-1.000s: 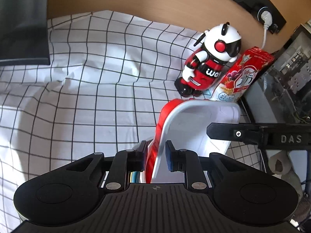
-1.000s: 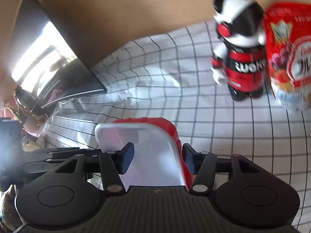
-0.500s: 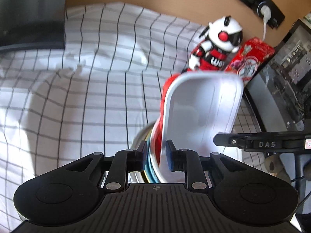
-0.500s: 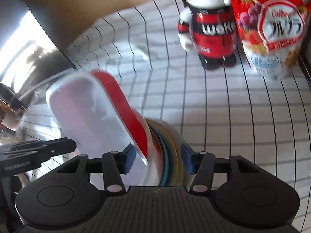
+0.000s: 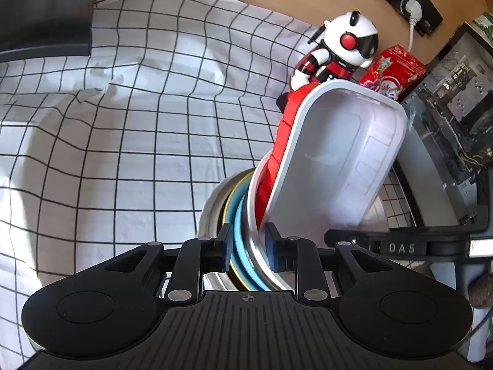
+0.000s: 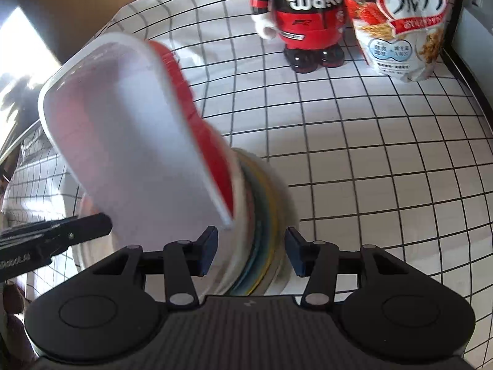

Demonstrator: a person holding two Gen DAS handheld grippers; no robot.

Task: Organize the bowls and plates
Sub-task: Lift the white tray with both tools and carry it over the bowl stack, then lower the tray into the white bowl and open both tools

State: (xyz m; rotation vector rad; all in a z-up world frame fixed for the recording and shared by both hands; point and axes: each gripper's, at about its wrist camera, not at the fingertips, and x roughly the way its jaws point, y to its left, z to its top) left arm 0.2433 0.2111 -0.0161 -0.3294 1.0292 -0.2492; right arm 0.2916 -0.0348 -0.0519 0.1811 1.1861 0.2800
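Observation:
A red dish with a white inside (image 5: 332, 160) leans tilted, its lower end resting in a stack of round plates and bowls (image 5: 238, 215) on the checked cloth. The stack shows a metal bowl (image 5: 212, 203) outermost, then yellow and blue rims. My left gripper (image 5: 249, 246) is open and straddles the stack's near rim, just below the dish's lower edge. In the right wrist view the dish (image 6: 132, 129) and the stack (image 6: 265, 203) are blurred. My right gripper (image 6: 251, 249) is open astride the opposite rim. Each view shows the other gripper's finger beside the dish.
A red and white robot toy (image 6: 305, 15) and a cereal bag (image 6: 403, 21) stand behind the stack by the wooden wall. A dark screen (image 5: 43, 9) lies at the far left and a computer case (image 5: 456, 92) at the right. The checked cloth (image 5: 123, 123) spreads wide to the left.
Both grippers came down with the red dish onto the stack. The left jaws widened off the dish's rim and now straddle the plate rims. The right jaws narrowed a little.

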